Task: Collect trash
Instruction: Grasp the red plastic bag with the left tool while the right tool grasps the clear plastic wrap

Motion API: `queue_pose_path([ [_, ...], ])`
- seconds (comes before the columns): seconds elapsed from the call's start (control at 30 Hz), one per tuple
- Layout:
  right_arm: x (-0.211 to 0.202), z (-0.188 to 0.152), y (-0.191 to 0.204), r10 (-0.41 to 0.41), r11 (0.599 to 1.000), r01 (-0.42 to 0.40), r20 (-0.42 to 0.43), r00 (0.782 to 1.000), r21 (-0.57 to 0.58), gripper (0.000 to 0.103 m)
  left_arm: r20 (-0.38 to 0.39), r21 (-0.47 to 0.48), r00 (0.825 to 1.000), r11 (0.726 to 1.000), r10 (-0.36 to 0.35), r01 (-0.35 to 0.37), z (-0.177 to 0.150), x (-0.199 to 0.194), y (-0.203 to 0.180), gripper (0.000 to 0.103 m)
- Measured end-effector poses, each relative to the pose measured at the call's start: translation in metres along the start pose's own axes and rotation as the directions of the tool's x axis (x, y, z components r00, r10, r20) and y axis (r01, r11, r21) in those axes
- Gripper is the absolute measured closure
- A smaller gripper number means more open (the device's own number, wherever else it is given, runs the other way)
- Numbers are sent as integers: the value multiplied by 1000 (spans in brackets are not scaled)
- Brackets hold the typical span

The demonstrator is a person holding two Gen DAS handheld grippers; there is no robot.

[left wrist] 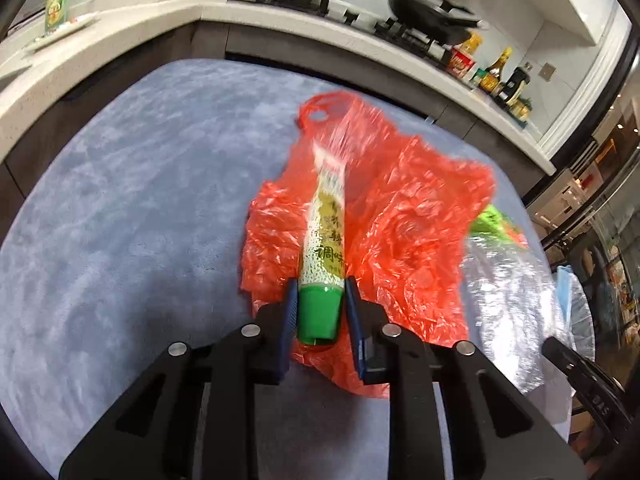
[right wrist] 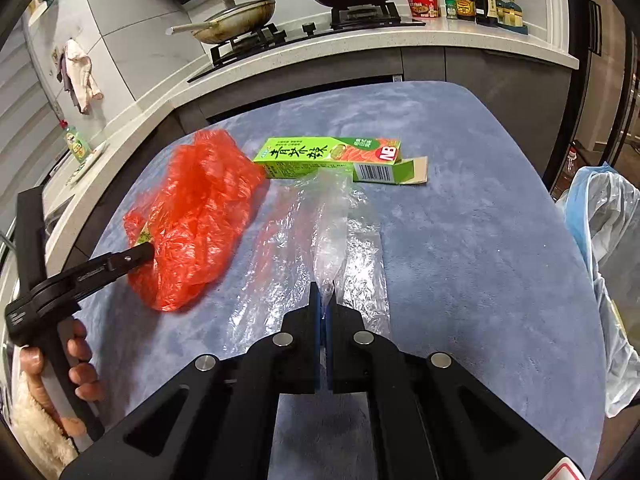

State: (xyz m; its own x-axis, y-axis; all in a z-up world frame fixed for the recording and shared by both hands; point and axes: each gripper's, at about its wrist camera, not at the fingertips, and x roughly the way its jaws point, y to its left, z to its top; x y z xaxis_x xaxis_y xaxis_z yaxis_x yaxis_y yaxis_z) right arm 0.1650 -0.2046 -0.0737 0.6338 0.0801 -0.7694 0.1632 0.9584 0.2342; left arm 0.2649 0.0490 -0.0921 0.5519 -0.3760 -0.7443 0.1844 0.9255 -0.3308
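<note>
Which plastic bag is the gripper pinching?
The clear plastic bag: the right gripper is shut on its edge. The red plastic bag just lies crumpled beside it.

A crumpled red plastic bag (left wrist: 404,216) is lying on the blue cloth, a green-capped speckled tube (left wrist: 324,260) resting on it (cap nearest). A clear plastic bag (right wrist: 320,236) is sprawling beside a green cardboard box (right wrist: 332,158), its flap open.

Both grippers are black with blue-padded fingers (right wrist: 316,320) and silver round screws; a fluffy cream sleeve (right wrist: 36,428) shows.
</note>
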Motion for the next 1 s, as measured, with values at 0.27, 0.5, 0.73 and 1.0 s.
queue_pose_path([
  [0.27,-33,-1,3,27,1000,-26,53,998,-8,100,103,33,995,999,-20,17,-4,-68,-18,81],
  [0.5,-55,-10,1,38,999,-38,68,997,-5,100,141,53,987,996,-79,72,-13,-114,-29,81],
  [0.73,-63,-25,-1,46,999,-47,55,997,11,100,131,64,988,995,-78,70,-35,-125,-38,79],
  [1.0,-68,-30,2,50,999,-50,55,997,7,100,82,55,997,998,-11,6,-55,-103,-33,44],
])
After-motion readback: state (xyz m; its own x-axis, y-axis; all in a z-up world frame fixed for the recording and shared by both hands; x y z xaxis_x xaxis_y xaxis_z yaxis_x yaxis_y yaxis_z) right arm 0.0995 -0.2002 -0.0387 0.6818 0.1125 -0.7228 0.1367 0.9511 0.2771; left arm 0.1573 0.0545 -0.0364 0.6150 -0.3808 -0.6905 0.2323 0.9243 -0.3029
